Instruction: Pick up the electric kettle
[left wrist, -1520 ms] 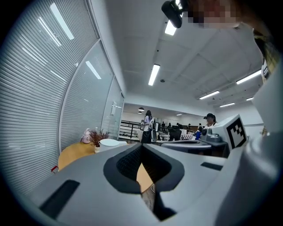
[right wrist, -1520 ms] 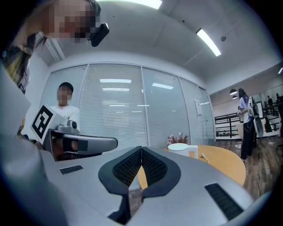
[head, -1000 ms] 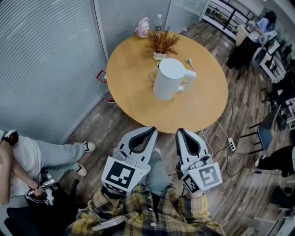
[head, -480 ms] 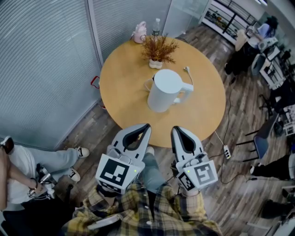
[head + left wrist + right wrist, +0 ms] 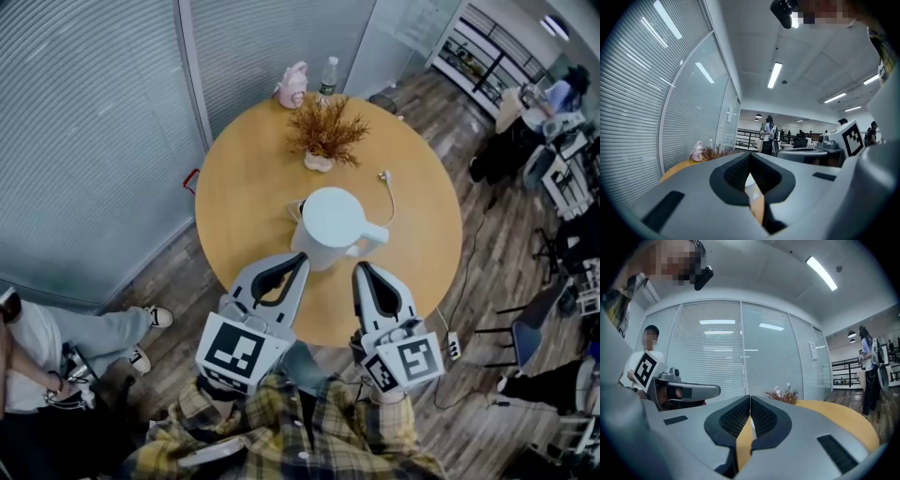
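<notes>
Beside blinds (image 5: 84, 122), on plank flooring (image 5: 487, 220), round table (image 5: 244, 183) (tan) bears kettle (image 5: 328, 230).

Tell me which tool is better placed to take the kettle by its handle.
Right, I'd say. The handle of the kettle juts toward the right tool, whose tip sits just short of it. The left tool faces the plain body. Both are shut.

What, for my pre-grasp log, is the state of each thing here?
Kettle: upright on the table, lid shut, not held.
Plug: lying loose on the table, in no socket.
Bottle: upright.
Plant: upright.
Left tongs: shut, empty.
Right tongs: shut, empty.
</notes>
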Motion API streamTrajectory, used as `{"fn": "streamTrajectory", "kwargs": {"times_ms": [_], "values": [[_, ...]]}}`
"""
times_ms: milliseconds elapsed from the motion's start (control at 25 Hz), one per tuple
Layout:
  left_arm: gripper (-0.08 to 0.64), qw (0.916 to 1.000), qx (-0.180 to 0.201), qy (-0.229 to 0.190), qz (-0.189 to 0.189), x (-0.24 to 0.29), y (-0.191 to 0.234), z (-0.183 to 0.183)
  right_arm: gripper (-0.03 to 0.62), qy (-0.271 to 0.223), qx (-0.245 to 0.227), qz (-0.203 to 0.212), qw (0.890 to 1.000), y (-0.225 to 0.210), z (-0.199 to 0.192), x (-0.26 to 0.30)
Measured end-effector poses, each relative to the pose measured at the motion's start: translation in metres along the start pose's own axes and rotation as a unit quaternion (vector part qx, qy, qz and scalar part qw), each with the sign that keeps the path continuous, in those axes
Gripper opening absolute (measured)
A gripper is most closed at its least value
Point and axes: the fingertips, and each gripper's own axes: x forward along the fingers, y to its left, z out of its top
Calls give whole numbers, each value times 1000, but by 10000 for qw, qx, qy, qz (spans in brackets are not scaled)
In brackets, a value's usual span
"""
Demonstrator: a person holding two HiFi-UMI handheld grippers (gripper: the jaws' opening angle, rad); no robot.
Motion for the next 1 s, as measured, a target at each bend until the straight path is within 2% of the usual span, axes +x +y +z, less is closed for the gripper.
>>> {"fn": "streamTrajectory", "kwargs": {"times_ms": [240, 480, 1000], "values": [[2, 9997, -79, -63, 239, 41, 17, 14, 32, 6, -46, 142, 9999, -38, 12, 29], [2, 9995, -53, 17, 318, 61, 16, 11, 32, 48, -49, 137, 9999, -62, 9, 33], [2, 9997, -96, 62, 227, 59, 32, 20, 32, 60, -76, -215, 9997, -64, 15, 35]]}}
